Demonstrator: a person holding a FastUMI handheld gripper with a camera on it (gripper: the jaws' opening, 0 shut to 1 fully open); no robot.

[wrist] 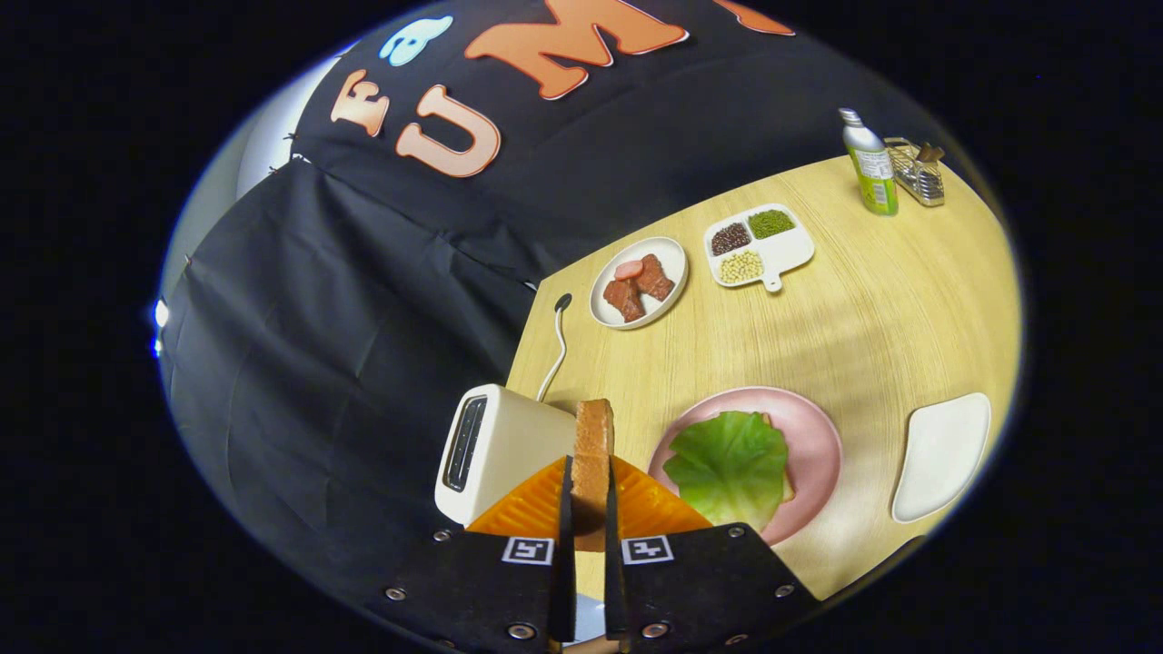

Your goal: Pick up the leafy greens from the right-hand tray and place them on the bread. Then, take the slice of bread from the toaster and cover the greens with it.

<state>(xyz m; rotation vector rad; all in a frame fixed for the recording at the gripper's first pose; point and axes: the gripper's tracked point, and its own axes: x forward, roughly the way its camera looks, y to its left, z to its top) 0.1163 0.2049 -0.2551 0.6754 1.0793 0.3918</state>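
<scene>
My gripper (589,495) clamps a brown, flat toasted bread slice (592,454) edge-on, beside the smooth white toaster (495,450); crinkled green lettuce leaf (730,468) covers the round pink plate (813,445) beyond the toaster.

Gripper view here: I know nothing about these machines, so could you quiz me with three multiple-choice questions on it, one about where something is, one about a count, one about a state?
1. Where does the lettuce leaf lie?
A. On the bread on the pink plate
B. On the white toaster
C. In the white tray

2. How many compartments of the divided dish hold beans?
A. One
B. Three
C. Five

3. What is the gripper doing?
A. Standing open over the table
B. Shut on the lettuce
C. Shut on a slice of bread

Answers:
1 A: the leaf covers bread on the pink plate, beside the fingers.
2 B: dark, green and pale beans fill three sections.
3 C: both fingers press the upright slice between them, beside the toaster.
</scene>
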